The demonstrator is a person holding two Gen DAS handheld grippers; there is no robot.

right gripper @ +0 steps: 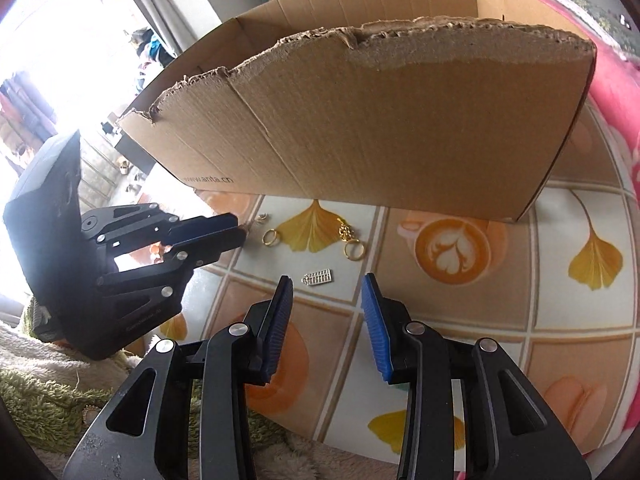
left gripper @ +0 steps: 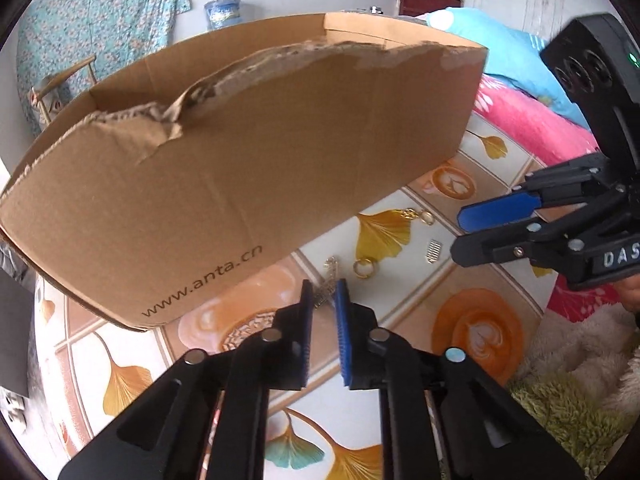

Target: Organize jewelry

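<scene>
Nearest the left wrist lens, the left gripper (left gripper: 324, 300) stands with its blue pads (left gripper: 342, 332) drawn to a narrow slot, and a silver chain piece (left gripper: 326, 286) sits in or just beyond that slot at the fingertips; whether the pads actually pinch it cannot be told from this view. In the right wrist view the same gripper (right gripper: 236, 228) reaches in from the left with its fingers nearly together, tips low over the table by a small silver bit (right gripper: 262, 218).

The right gripper (right gripper: 326, 284) is spread wide and holds nothing. A silver abacus-shaped charm (right gripper: 318, 279) lies flat on the tablecloth (right gripper: 460, 320) just ahead of its fingertips, between them and apart from both.

Beyond the charm lie a gold ring (right gripper: 270, 237) and a gold ring on a short chain (right gripper: 352, 246), all loose on the cloth in the strip of bare table before the cardboard box (right gripper: 400, 120). The box stands open-topped with a torn upper edge; its printed front wall closes off the far side of that strip. Its right corner ends short of the table's edge, leaving open cloth to the right.

From the left wrist view, pink and blue bedding (left gripper: 528, 120) lies behind the table to the right, and shaggy green and cream fabric (left gripper: 572, 400) borders the near edge.
</scene>
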